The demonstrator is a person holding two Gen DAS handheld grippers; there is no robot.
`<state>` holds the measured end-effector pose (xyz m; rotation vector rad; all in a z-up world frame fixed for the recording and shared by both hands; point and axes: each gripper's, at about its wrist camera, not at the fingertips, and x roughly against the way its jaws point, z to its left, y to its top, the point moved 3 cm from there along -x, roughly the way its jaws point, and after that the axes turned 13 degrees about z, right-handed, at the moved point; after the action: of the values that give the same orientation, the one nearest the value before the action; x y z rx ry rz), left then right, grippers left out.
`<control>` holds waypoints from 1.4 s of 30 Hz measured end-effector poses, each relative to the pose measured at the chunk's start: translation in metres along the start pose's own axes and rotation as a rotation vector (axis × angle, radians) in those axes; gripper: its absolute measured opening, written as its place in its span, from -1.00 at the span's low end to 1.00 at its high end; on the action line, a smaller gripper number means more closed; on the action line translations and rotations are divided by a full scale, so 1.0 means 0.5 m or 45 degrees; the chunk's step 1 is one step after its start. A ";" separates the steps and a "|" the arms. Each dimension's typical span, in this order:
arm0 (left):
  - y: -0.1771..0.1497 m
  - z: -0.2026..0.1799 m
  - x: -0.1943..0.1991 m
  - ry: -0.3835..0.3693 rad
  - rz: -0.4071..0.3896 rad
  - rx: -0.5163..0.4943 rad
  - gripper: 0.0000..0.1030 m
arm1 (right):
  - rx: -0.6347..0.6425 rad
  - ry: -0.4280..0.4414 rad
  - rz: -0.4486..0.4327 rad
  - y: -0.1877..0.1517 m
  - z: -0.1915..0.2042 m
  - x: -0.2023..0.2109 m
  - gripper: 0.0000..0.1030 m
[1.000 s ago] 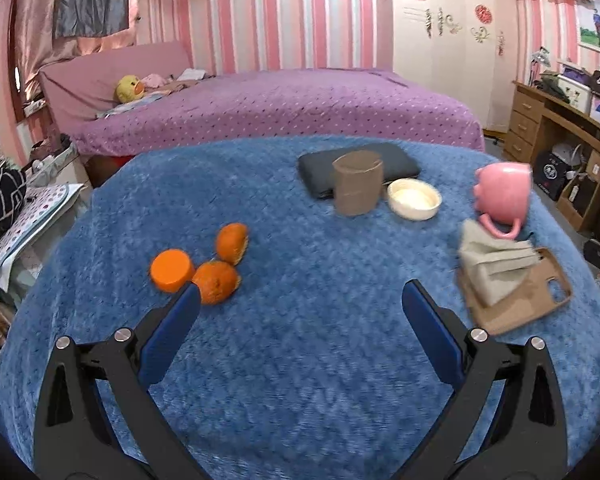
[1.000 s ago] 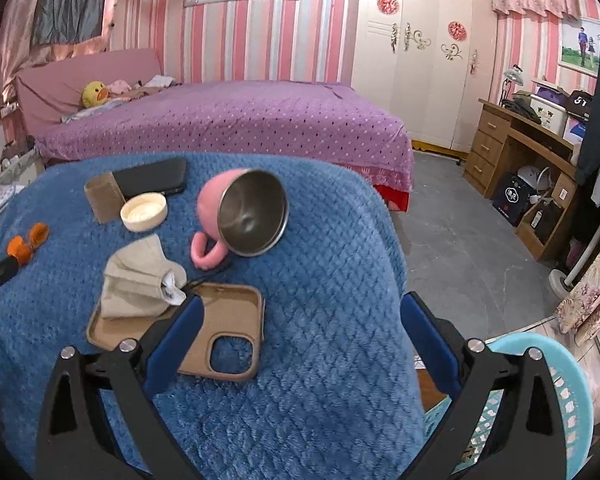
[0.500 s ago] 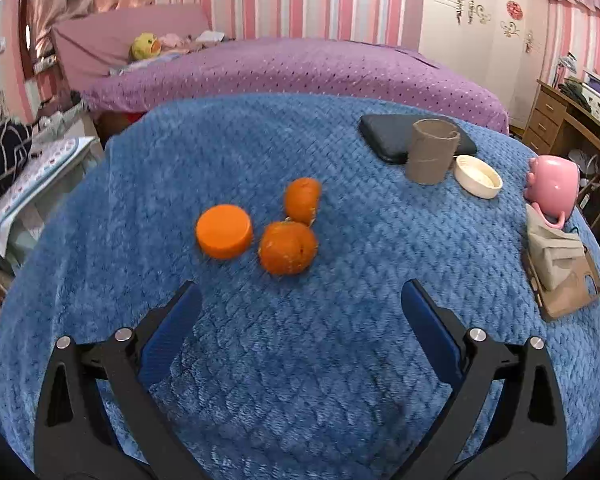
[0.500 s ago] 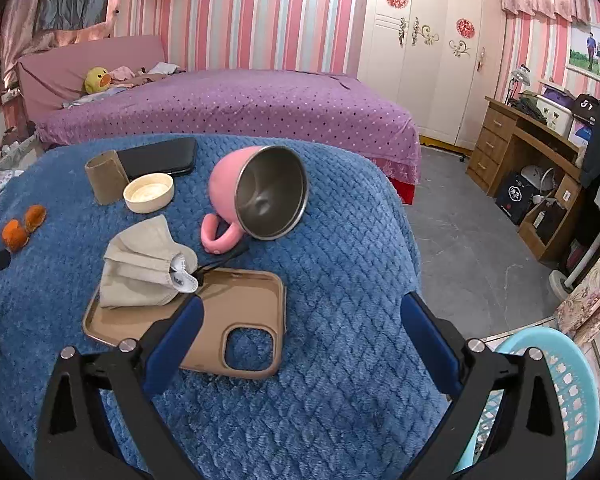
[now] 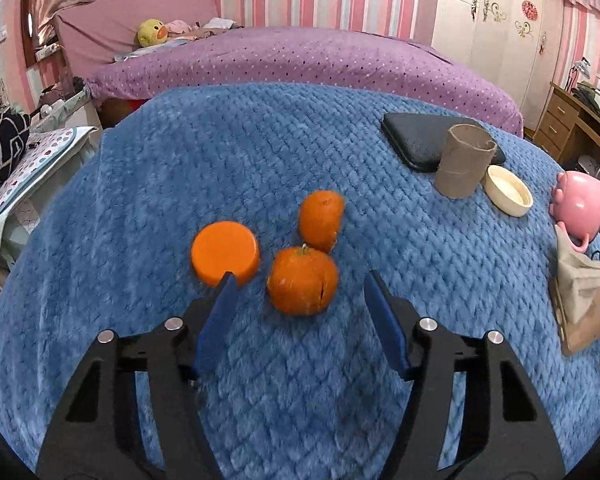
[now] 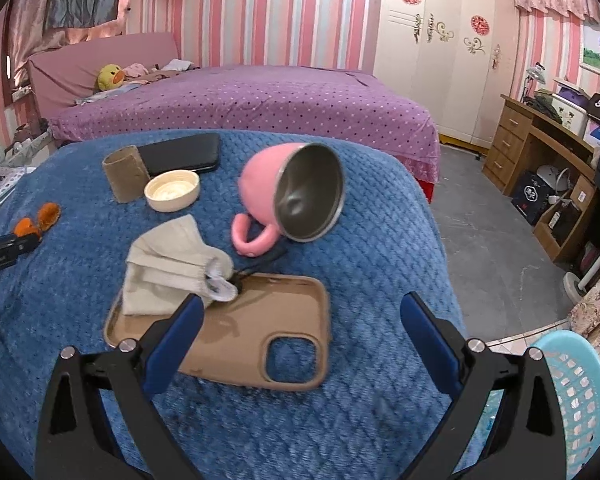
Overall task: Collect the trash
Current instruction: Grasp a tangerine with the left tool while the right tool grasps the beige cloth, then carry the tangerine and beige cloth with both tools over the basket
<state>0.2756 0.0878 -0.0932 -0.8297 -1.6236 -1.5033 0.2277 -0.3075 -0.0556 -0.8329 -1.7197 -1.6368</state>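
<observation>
Blue quilted blanket (image 5: 220, 160) spread over a table. Left gripper (image 5: 298, 294) low over it, blue fingers (image 5: 220, 312) apart, empty; orange peel shaped like a whole fruit (image 5: 302, 280) just ahead, between the tips, touching neither. Second peel (image 5: 321, 219) and orange lid (image 5: 225, 253) beside it. Right gripper (image 6: 300, 316) wide apart, empty, above tan phone case (image 6: 236, 340); turquoise basket (image 6: 580, 392) at lower right.

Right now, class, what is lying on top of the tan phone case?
A folded beige sock lies across the left end of the tan phone case, overhanging its edge. A thin dark object pokes out beside it; what it is cannot be told, and the case beneath the sock is covered.
</observation>
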 end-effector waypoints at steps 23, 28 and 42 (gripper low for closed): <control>-0.024 -0.027 0.033 -0.068 -0.034 -0.075 -0.49 | 0.116 0.218 0.088 0.029 0.128 -0.074 0.07; -0.024 -0.020 0.034 -0.068 -0.035 -0.049 -0.49 | 0.127 0.240 0.030 0.022 0.119 -0.048 -0.29; -0.052 -0.098 0.102 -0.126 -0.112 -0.125 -0.49 | 0.044 0.163 -0.046 -0.017 -0.034 0.035 -0.31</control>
<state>0.2327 0.0347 -0.0611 -0.9093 -1.6885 -1.6378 0.2105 -0.3242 -0.0460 -0.6702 -1.6777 -1.6425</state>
